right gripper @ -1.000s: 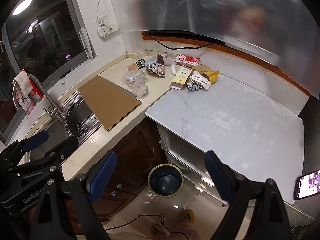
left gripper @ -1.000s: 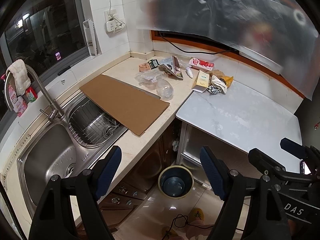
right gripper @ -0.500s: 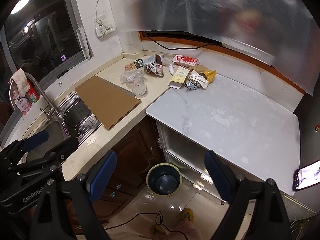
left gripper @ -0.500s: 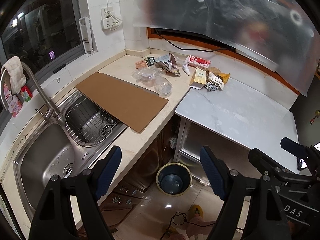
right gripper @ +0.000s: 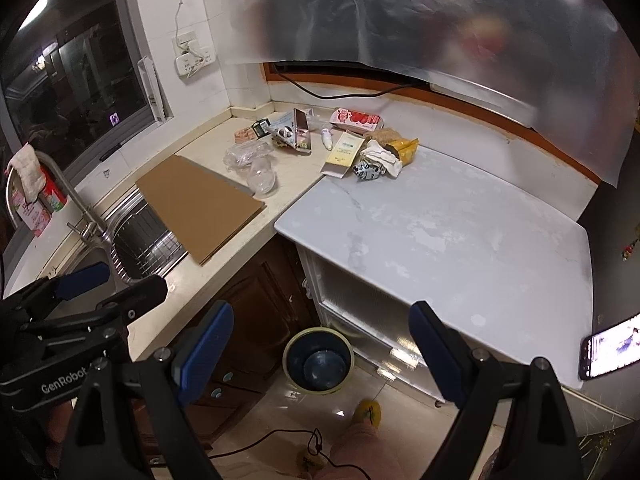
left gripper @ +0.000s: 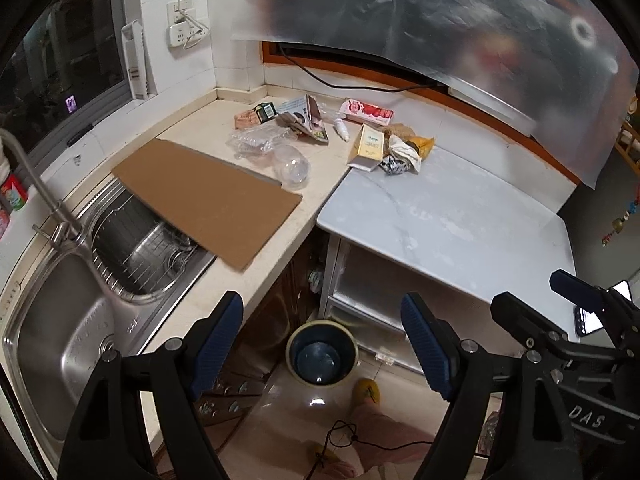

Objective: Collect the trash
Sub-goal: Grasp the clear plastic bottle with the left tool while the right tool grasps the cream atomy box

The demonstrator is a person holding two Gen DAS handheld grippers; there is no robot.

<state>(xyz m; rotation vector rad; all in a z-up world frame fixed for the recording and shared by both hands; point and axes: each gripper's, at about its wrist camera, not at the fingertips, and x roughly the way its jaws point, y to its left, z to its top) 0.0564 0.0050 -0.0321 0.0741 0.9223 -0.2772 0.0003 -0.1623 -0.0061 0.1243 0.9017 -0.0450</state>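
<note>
Trash lies in the far counter corner: a clear plastic cup (left gripper: 293, 167) on its side, a crumpled clear wrapper (left gripper: 256, 140), a yellow carton (left gripper: 370, 146), a pink-red packet (left gripper: 366, 111), a crumpled white and yellow wrapper (left gripper: 408, 150) and an opened packet (left gripper: 312, 120). They also show in the right wrist view, with the cup (right gripper: 262, 178) and carton (right gripper: 344, 154). A dark blue bin (left gripper: 322, 356) stands on the floor below; it also shows in the right wrist view (right gripper: 318, 360). My left gripper (left gripper: 322, 340) and right gripper (right gripper: 320, 344) are open, empty and held high above the bin.
A brown cardboard sheet (left gripper: 208, 196) lies across the sink (left gripper: 60, 340) and counter. A white marble table (left gripper: 460, 216) stands to the right, with a lit phone (right gripper: 610, 346) at its near corner. A faucet (left gripper: 36, 196) rises at the left. A cable (right gripper: 280, 438) runs on the floor.
Both grippers have drawn back and up a little, so the counter and trash sit slightly farther off. Both stay open and empty.
</note>
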